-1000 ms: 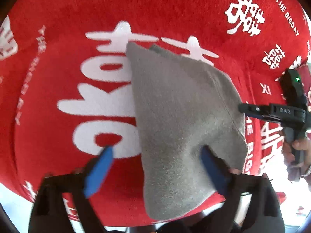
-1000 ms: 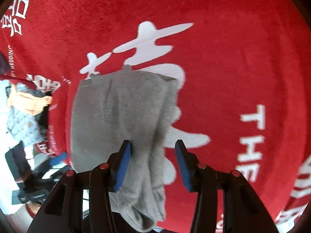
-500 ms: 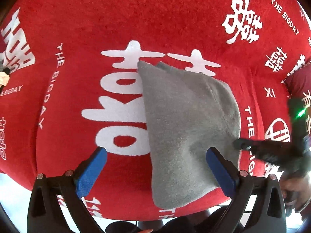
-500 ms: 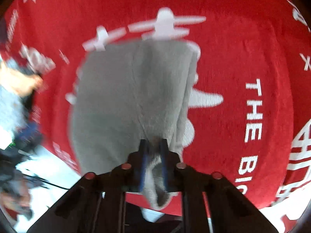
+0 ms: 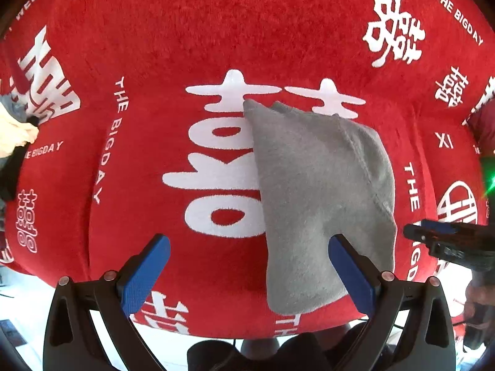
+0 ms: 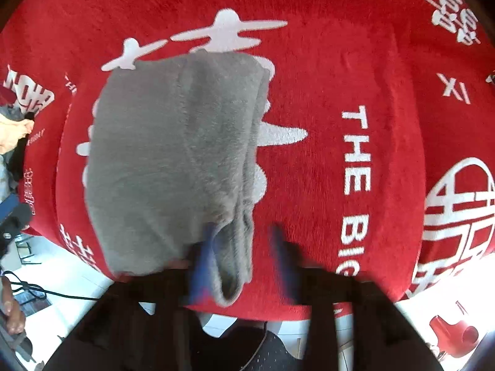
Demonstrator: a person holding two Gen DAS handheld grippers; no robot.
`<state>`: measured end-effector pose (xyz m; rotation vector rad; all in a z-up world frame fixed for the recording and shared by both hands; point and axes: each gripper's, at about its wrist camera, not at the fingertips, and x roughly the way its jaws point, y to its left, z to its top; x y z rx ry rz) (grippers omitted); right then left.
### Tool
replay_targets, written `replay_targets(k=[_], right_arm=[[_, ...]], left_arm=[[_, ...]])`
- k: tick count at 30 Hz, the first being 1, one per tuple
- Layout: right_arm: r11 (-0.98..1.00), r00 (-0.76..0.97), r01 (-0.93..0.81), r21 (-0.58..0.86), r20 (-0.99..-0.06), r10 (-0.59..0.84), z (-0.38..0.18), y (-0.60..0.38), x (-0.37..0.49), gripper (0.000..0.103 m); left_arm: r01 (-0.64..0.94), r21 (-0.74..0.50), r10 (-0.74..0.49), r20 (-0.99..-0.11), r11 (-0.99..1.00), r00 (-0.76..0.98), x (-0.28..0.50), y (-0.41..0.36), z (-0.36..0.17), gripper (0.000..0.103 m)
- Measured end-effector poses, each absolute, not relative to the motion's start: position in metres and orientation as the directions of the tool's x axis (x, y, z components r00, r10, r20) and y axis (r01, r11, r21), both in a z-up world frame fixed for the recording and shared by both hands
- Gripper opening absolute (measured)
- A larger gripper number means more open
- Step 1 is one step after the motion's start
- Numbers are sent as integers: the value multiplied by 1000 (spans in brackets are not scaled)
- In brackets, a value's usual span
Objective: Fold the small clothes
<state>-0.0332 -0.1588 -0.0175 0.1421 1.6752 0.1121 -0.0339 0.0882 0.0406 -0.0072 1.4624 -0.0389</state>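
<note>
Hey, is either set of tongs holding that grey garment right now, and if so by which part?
Neither. The left tongs stand wide open above the grey garment; the right tongs are opening, its near edge loose between them.

Grey garment [image 5: 321, 191] on red, seemingly round cloth [image 5: 216, 31]

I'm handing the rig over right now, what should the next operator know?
Left gripper: wide open, empty, above the cloth.
Right gripper: jaws opening, blurred, the gray garment's near edge between them, no grip.
Garment lies folded on the red cloth, layered along its right side.
Done: at least one fold.
Left: probably a final fold or tidying the near end.
</note>
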Motion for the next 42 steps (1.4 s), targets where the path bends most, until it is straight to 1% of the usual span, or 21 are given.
replay_targets(k=[1, 5, 8, 12, 22, 27, 42], right_arm=[[987, -96, 27, 160, -982, 162, -13, -156, -36, 75], [985, -62, 30, 170, -983, 172, 14, -142, -41, 75], [989, -36, 29, 147, -988, 148, 28, -132, -41, 80], [990, -20, 36, 137, -990, 138, 47, -126, -46, 80], [992, -24, 27, 126, -992, 126, 63, -117, -49, 80], [993, -14, 30, 118, -993, 118, 72, -116, -49, 80], [995, -23, 3, 105, -994, 105, 82, -109, -47, 80]], left_arm=[[22, -23, -26, -994, 999, 103, -34, 87, 42, 102], [8, -21, -22, -997, 1000, 79, -38, 84, 48, 102], [5, -10, -10, -997, 1000, 78, -41, 82, 54, 102], [4, -9, -9, -996, 1000, 84, -42, 83, 63, 102], [38, -6, -9, -996, 999, 94, -41, 80, 81, 102], [35, -8, -10, -999, 999, 48, -44, 78, 81, 102], [32, -1, -3, -999, 999, 45, -47, 77, 89, 102]])
